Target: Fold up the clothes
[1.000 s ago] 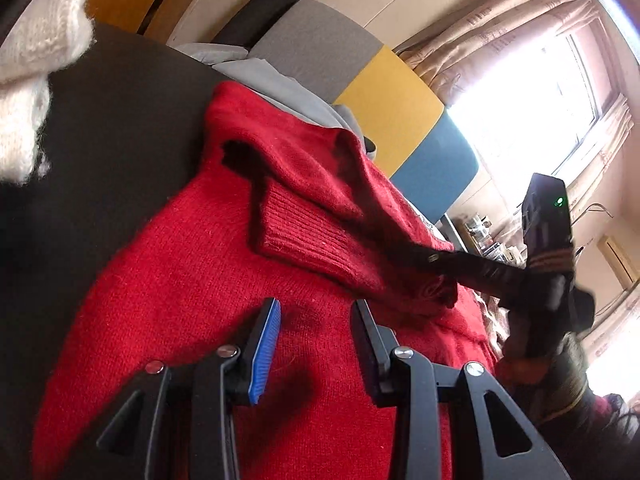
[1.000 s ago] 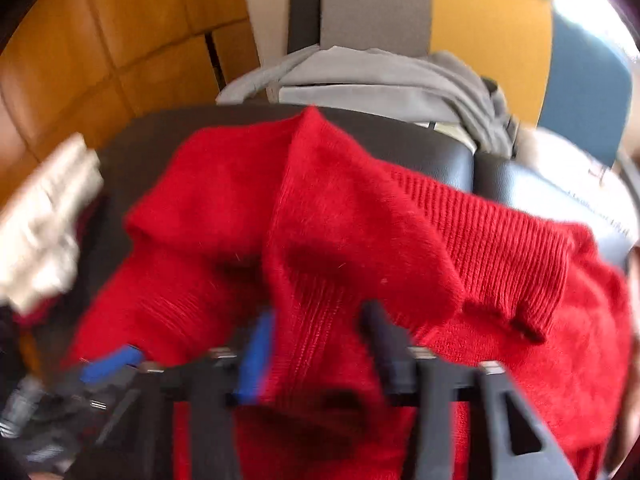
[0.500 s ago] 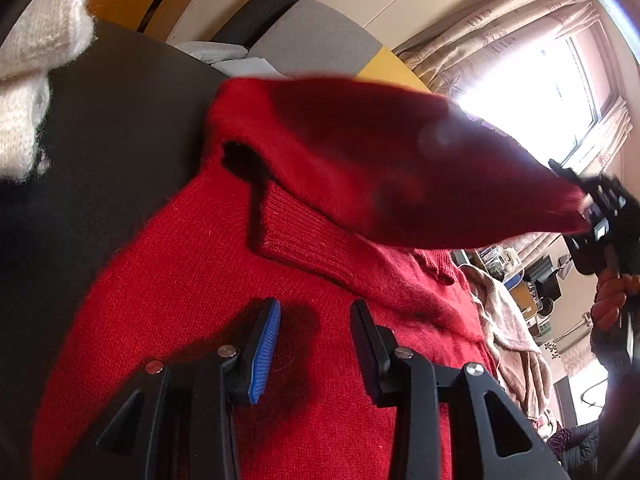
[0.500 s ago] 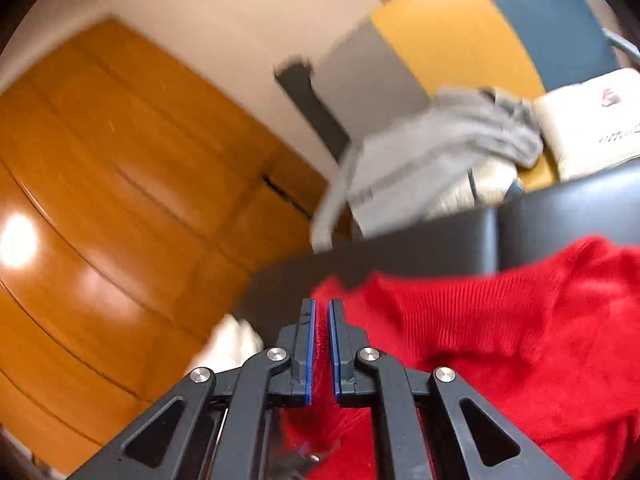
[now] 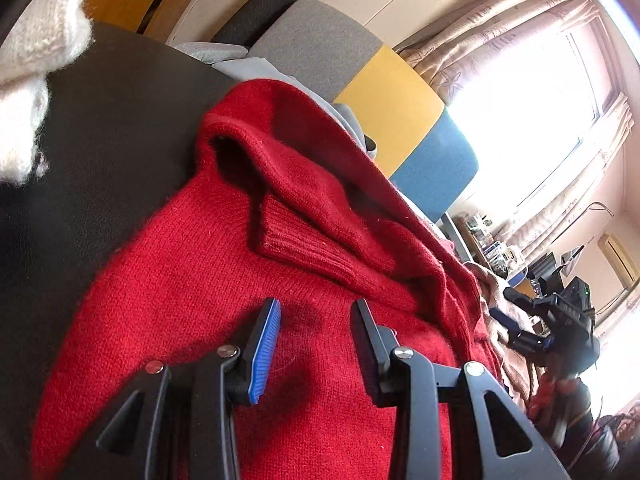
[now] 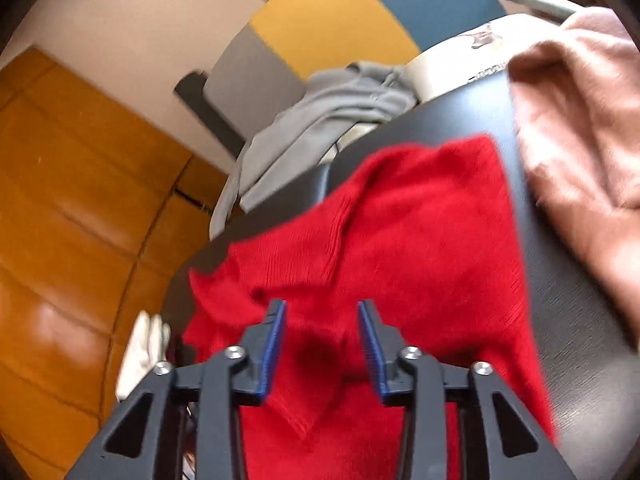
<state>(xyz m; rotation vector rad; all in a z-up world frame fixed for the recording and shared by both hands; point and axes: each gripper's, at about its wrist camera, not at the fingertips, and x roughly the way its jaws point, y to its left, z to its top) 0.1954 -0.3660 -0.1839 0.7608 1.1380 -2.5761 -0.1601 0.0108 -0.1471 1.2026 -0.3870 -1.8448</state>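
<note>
Black padded surface: bears red sweater, white knit at one edge, pink garment at another. Beyond: grey garment, orange wall panels. Left gripper: jaws apart, empty, over sweater. Right gripper: closed half a second ago, now apart; sleeve dropped onto sweater. Bare surface beside the sweater's hem.

Looks like someone's living room at home. There's a curtained window, wood-panelled wall, a grey-yellow-blue sofa back, and clothes like a grey garment lying around.
</note>
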